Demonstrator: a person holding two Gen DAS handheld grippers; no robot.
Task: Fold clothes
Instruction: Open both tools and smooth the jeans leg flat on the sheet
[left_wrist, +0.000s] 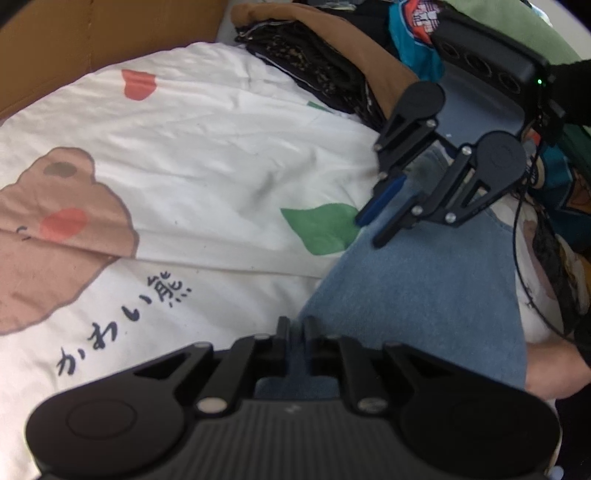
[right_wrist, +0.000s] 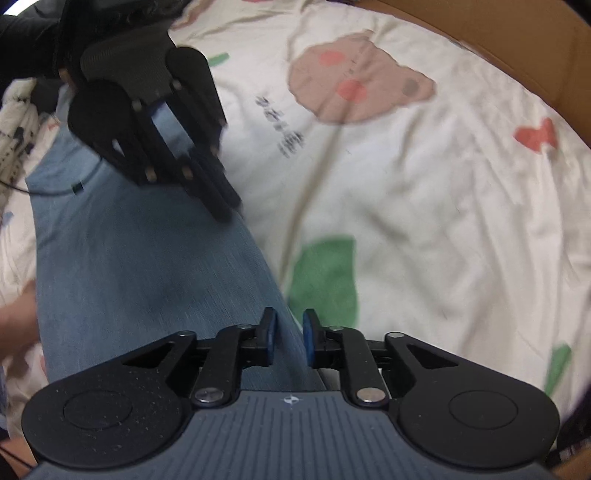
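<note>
- Nearest the lens in the left wrist view is the left gripper (left_wrist: 295, 332), a black two-finger tool with a ribbed grey body. Its jaws stand a narrow gap apart over the near edge of a faded blue, soft knit garment (left_wrist: 417, 288); I cannot tell whether the pads pinch any cloth.
- In the right wrist view the right gripper (right_wrist: 289, 338), of the same build with blue pads, also stands slightly parted. The long edge of the blue garment (right_wrist: 147, 280) runs up between its fingers, but a gap shows on each side and the pads do not seem to press, so I judge it released.
- The garment lies as a long, fairly smooth strip on a white bedsheet printed with a brown bear, green leaves and red hearts (left_wrist: 207, 147). Its long edge looks straight and doubled, so at least one lengthwise fold appears done.
- Judged by its length, a crosswise fold or two is left, and then stacking.
- Each gripper sits at an opposite end of the strip along the same edge, tips on or just above the cloth.
- A heap of brown, dark patterned and teal clothes (left_wrist: 332, 48) lies beyond the sheet, near a brown cardboard wall (left_wrist: 92, 33). How much of it is folded I cannot tell.
</note>
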